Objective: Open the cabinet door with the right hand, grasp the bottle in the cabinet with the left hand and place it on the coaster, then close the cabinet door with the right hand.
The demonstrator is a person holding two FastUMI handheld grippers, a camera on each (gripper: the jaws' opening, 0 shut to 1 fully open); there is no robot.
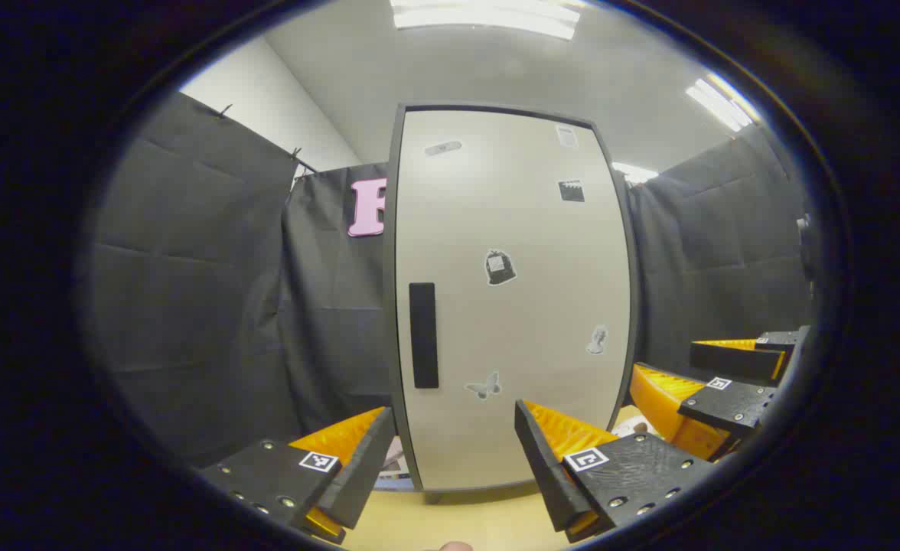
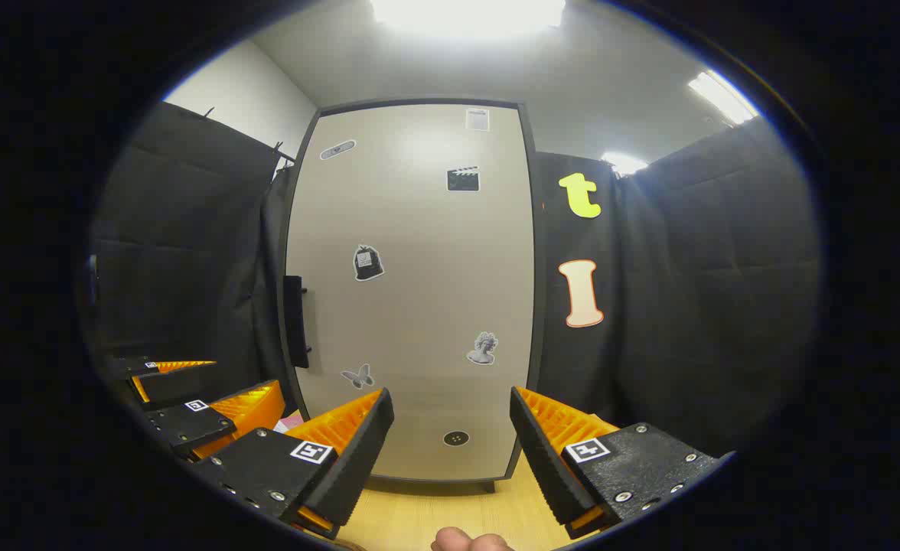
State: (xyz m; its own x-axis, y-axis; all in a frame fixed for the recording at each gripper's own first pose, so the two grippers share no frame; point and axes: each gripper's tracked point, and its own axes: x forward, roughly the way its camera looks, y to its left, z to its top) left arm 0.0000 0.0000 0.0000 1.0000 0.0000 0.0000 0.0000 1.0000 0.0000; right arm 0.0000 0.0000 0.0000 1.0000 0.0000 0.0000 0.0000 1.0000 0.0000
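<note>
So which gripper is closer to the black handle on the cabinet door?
Probably left. The left gripper faces the handle almost straight on; the right gripper sits off to the handle's right. Both hang short of it.

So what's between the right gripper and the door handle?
Nothing: in the right gripper view, the open right gripper faces the shut door; the handle sits up-left, unobstructed.
</note>
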